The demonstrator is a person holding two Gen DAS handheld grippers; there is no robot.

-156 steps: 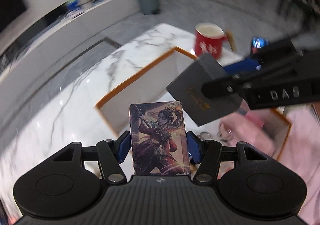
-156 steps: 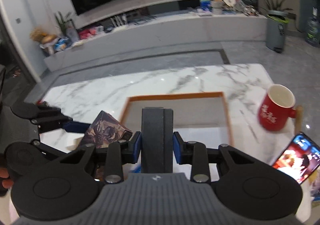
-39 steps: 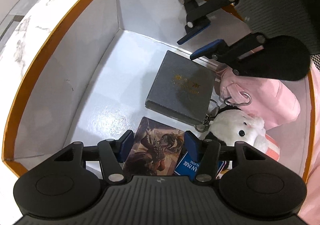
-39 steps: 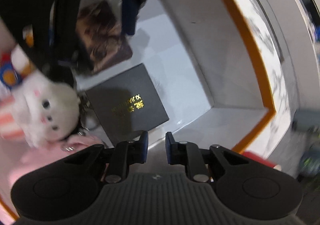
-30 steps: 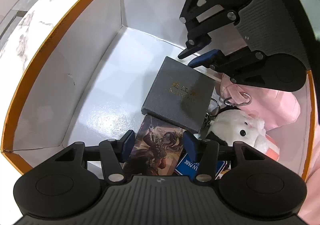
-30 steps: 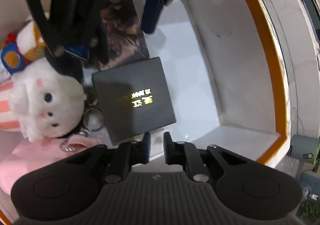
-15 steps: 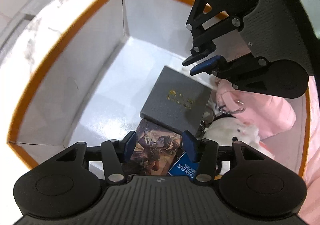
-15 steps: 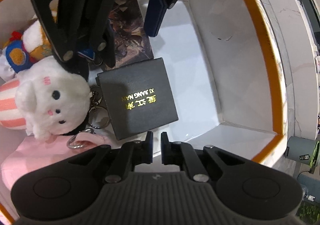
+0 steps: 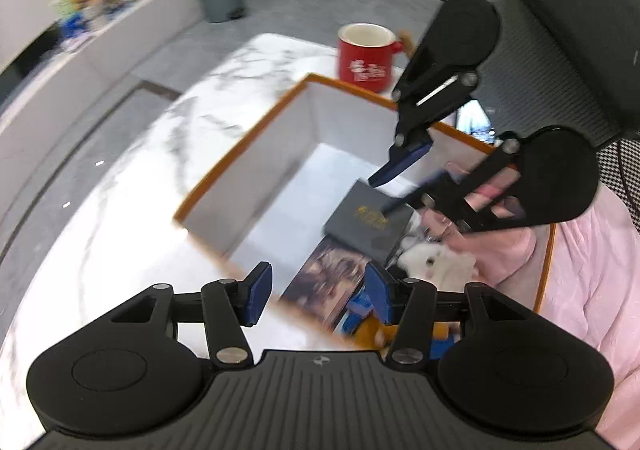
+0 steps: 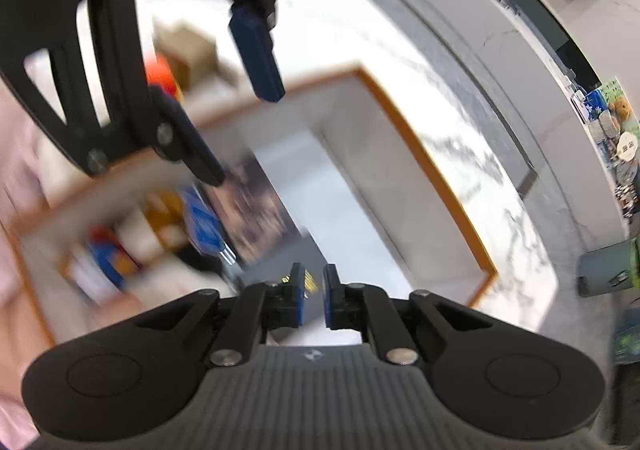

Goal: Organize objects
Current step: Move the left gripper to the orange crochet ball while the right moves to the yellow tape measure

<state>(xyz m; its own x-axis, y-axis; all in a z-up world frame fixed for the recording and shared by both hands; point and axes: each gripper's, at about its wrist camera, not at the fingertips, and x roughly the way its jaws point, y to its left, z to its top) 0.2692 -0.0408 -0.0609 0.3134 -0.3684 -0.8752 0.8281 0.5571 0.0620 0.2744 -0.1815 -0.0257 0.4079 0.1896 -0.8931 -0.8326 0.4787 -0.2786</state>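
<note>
Both grippers have lifted out of the orange-rimmed box [image 9: 240, 145] since a second ago, when they hung low inside it over the things; now the marble tabletop [image 9: 160, 153] and the red mug [image 9: 366, 51] beyond the box show in the left wrist view. The dark gift box [image 9: 368, 215] lies flat on the box floor, touching the picture card [image 9: 328, 282] on its near side, with the white plush toy [image 9: 432, 260] just beside both and pink cloth [image 9: 504, 250] against the right wall.

The left gripper [image 9: 316, 292] has its jaws about half apart with nothing between them; the card seen through the gap lies well below. The right gripper [image 10: 313, 300] hangs above the gift box, its jaws narrow and opening, empty as well.

Both placed things look settled, so the step in hand is, I judge, the retreat. Doing it well means rising straight until the fingers are clear of the orange rim, since a sideways sweep could catch the near wall and drag the box across the tabletop. The two grippers are close together above the box, so they should part as they rise. The mug stands just behind the far wall; any swing that way could tip it.
</note>
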